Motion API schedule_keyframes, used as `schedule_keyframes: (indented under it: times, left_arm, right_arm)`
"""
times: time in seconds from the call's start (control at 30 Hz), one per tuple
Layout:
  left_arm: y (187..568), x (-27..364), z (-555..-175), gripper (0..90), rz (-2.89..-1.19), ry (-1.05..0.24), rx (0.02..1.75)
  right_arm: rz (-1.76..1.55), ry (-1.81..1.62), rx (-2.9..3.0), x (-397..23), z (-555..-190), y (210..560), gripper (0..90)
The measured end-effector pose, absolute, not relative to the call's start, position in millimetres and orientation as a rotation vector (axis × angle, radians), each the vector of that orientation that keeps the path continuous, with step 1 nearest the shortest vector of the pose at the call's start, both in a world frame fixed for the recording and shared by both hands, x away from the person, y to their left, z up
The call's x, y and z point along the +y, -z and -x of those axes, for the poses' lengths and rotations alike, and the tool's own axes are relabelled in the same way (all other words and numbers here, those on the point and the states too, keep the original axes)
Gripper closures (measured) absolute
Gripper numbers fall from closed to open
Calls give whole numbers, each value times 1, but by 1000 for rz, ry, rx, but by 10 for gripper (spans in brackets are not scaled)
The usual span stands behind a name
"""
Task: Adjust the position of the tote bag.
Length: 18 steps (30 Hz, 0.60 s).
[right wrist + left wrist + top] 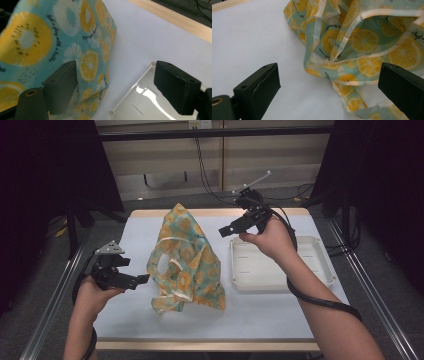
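Observation:
A teal cloth bag [186,257] printed with lemon and kiwi slices stands in a crumpled peak at the middle of the white table [260,317]. Its pale handles loop down the near side. My left gripper [140,280] hovers just left of the bag's lower edge and is open. In the left gripper view the left gripper [328,75] has its jaws spread wide before the bag's handles [352,23], touching nothing. My right gripper [226,230] is raised to the right of the bag's upper half, open. In the right gripper view the right gripper [113,71] faces the bag [50,37], which fills the left side.
An empty white tray [327,265] lies on the right part of the table under my right hand, and its corner [132,88] lies below the right jaw. Dark stands and cables ring the table; wooden edge strips [210,345] border it front and back.

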<state>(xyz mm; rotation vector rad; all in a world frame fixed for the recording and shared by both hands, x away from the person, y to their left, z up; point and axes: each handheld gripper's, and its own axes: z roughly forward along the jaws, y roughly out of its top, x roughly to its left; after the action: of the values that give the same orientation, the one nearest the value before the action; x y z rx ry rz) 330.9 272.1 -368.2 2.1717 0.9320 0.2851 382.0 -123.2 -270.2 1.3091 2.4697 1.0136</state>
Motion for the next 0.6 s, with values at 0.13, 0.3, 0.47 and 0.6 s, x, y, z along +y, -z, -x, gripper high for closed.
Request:
schedule_keyframes:
  times: [0.13,0.3,0.47,0.6]
  left_arm:
    - [368,271,-331,38,-2170,-291,936]
    - [369,269,-331,38,-2183,-291,932]
    - [369,269,-331,38,-2186,-289,930]
    - [369,270,-331,38,-2177,-295,936]
  right_arm:
    - [-1285,-1002,2473,-116,-381,260,196]
    - [-1283,-1026,2474,-111,-381,255,196]
    - [-1275,-1031,2470,-105,-384,249,208]
    - [-1268,-1040,2480,-100,-384,244,216]
